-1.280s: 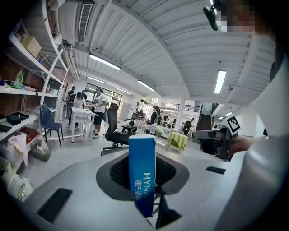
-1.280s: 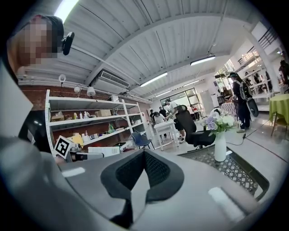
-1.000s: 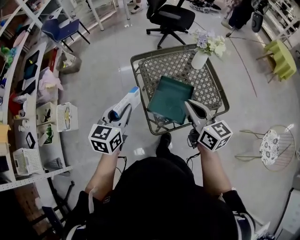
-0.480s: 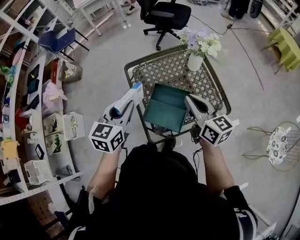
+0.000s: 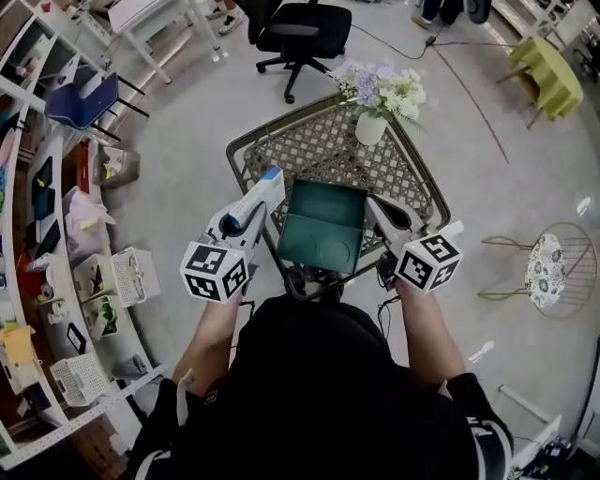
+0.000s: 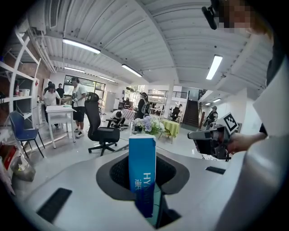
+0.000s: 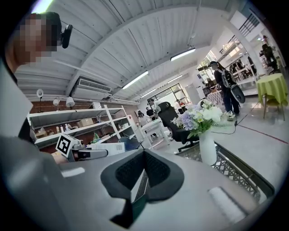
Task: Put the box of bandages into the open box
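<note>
Blue-and-white box of bandages [image 5: 258,194], clamped in our left gripper [image 5: 246,214], hangs just left of the green open box [image 5: 323,234], long axis along that box's side; we judge a rightward carry next. Our right gripper [image 5: 380,214] pinches the open box's right wall.

This is a big open-plan workroom, half office and half lab. A ribbed ceiling carries long strip lights [image 6: 81,46] and a wall air-conditioner [image 7: 92,84]. White shelving [image 7: 72,113] crammed with baskets and odds lines one side of the polished grey floor [image 5: 197,131]. A swivel office chair [image 5: 295,23] stands near a metal mesh worktop [image 5: 347,155] with a vase of flowers [image 5: 375,103]. People [image 6: 77,101] stand around a white table [image 6: 58,108], and a staircase [image 6: 192,115] rises at the back.
</note>
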The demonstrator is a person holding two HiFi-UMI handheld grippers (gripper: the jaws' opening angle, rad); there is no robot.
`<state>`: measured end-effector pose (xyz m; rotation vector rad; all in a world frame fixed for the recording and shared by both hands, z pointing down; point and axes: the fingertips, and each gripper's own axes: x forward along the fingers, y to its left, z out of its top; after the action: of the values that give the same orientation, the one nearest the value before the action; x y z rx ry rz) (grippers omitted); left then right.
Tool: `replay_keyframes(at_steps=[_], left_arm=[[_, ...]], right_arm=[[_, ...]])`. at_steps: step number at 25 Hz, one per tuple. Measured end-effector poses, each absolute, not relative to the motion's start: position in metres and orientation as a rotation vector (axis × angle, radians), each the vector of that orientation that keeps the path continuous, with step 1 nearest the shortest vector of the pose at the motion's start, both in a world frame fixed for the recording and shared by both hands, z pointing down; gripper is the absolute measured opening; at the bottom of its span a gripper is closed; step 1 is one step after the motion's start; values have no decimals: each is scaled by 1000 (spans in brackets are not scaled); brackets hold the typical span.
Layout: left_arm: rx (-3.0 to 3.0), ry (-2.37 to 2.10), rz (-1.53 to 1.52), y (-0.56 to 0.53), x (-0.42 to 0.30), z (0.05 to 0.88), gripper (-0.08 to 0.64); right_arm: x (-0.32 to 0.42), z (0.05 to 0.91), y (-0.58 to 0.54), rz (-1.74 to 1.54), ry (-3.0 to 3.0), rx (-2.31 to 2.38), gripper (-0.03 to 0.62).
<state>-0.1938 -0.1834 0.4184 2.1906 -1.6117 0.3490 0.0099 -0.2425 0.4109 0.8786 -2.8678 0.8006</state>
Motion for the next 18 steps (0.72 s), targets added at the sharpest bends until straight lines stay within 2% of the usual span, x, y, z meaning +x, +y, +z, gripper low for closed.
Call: replay_keyframes(at_steps=[18], left_arm=[[2228,-1225,425,-215,-194,514,78]], right_arm=[[-35,449,-225,907,-2659,1088,9]])
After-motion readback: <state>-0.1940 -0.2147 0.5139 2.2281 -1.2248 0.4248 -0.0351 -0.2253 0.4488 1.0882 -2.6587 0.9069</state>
